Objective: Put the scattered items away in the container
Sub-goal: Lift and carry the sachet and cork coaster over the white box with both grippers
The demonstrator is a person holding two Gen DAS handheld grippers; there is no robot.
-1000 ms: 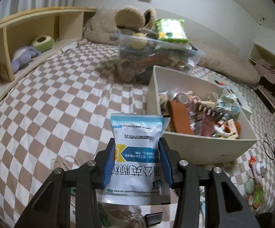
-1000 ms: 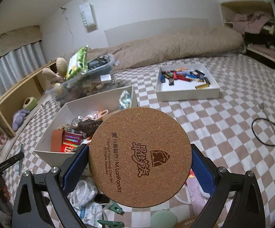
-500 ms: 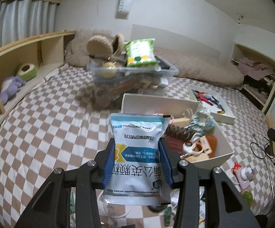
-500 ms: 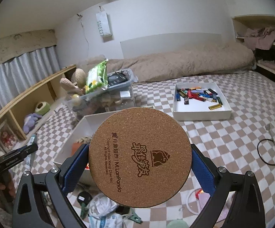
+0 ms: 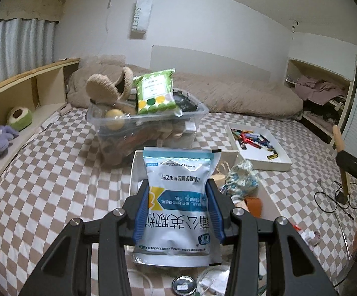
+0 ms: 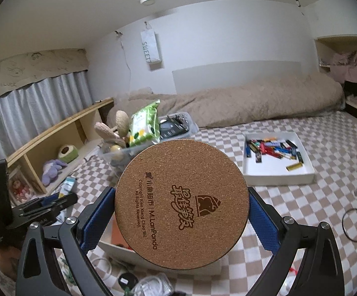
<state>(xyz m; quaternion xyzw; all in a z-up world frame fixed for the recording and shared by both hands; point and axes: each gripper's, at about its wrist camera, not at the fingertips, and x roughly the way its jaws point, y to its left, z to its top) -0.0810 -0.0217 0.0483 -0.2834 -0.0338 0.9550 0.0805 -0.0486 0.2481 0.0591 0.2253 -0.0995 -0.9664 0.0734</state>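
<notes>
My left gripper (image 5: pixel 178 198) is shut on a white and blue medicine pouch (image 5: pixel 178 204), held upright above the near edge of the white open box (image 5: pixel 132 180). That box holds a blue-white bundle (image 5: pixel 241 178) and a brown item (image 5: pixel 252 206). My right gripper (image 6: pixel 182 203) is shut on a round cork coaster (image 6: pixel 182 203), its pads pressing both edges. The coaster hides most of the white box (image 6: pixel 119 246) below it. The left gripper (image 6: pixel 44 206) shows at the left of the right wrist view.
A clear plastic bin (image 5: pixel 149 123) heaped with slippers and a green wipes pack stands behind the box. A white tray (image 5: pixel 259 148) of small colourful items lies to the right. Loose bits (image 5: pixel 186 281) and a black cable (image 5: pixel 336 197) lie on the checkered bed. A wooden shelf (image 5: pixel 18 93) runs along the left.
Both grippers have risen with pouch and coaster still held; the white box and the bed now sit lower and farther in both views, and more wall and ceiling show.
</notes>
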